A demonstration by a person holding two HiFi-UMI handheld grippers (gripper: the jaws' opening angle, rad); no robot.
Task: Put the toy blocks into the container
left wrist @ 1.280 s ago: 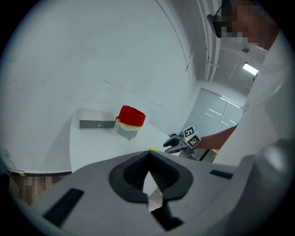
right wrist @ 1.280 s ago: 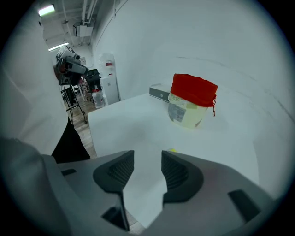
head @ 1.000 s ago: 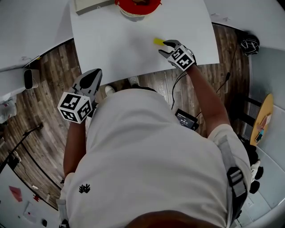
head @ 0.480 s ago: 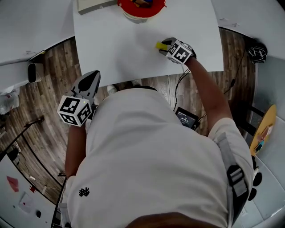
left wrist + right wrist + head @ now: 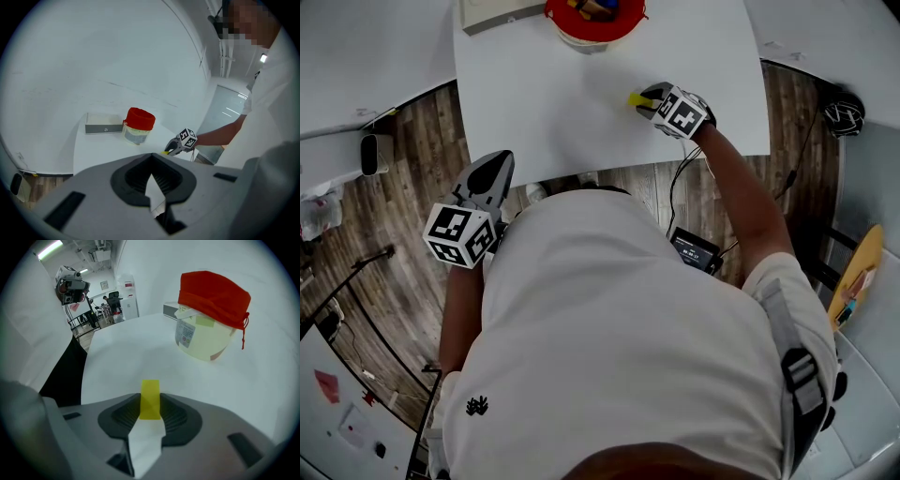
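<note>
Bright, even overhead light. Ceiling strip lamp point(image 5: 49, 249) glares top left in the right gripper view. White matte tabletop point(image 5: 581, 103) nearly washed out, shadows faint. Both gripper views fisheye, black vignetted corners. Small yellow rectangular toy block point(image 5: 150, 399) sharp; far room soft.

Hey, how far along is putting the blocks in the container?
Done: a few blocks lie in the container. In hand: the right hand-held gripper is closing its jaws on a yellow block on the table. Left: carry it to the container. The left hand-held gripper hangs idle, shut, off the table.
</note>
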